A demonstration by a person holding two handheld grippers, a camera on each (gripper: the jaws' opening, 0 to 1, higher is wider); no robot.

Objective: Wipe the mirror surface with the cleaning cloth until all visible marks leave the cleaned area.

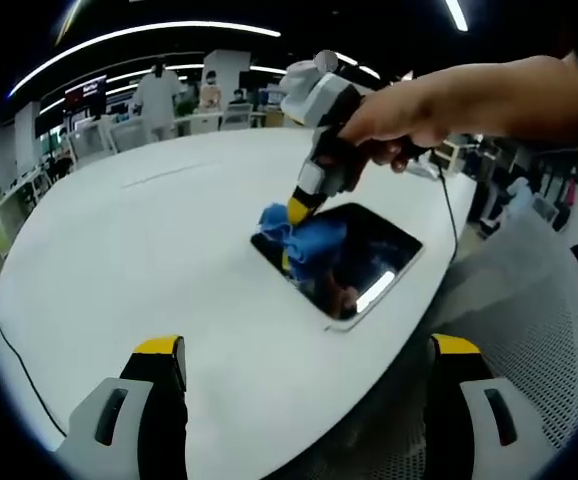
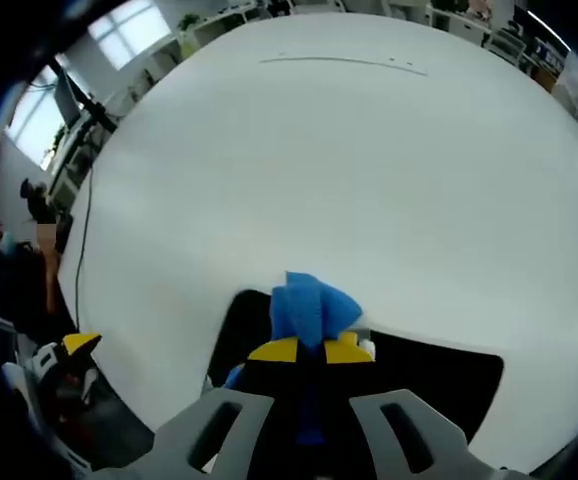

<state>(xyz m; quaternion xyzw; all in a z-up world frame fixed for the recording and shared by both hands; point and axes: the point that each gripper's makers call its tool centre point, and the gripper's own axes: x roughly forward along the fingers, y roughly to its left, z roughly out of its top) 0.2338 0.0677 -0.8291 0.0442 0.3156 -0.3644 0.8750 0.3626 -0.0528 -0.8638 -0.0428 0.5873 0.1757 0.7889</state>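
Your right gripper (image 1: 294,212) presses the blue cloth (image 1: 304,240) onto the mirror (image 1: 369,265) near the table's (image 1: 149,250) edge.

From left to right in the left gripper view: a cable (image 1: 14,365) trails over the table's left rim, your left gripper (image 1: 309,385) hangs with its yellow-tipped jaws spread wide and nothing between them, and beyond it the dark mirror lies flat on the white table, reflecting a ceiling light. Your hand (image 1: 419,115) holds the right gripper tilted down over the mirror's left corner, where the cloth sits bunched. In the right gripper view, the right gripper (image 2: 309,350) has its jaws pinched together on the cloth (image 2: 309,305), which sticks up past the tips over the mirror (image 2: 439,380).
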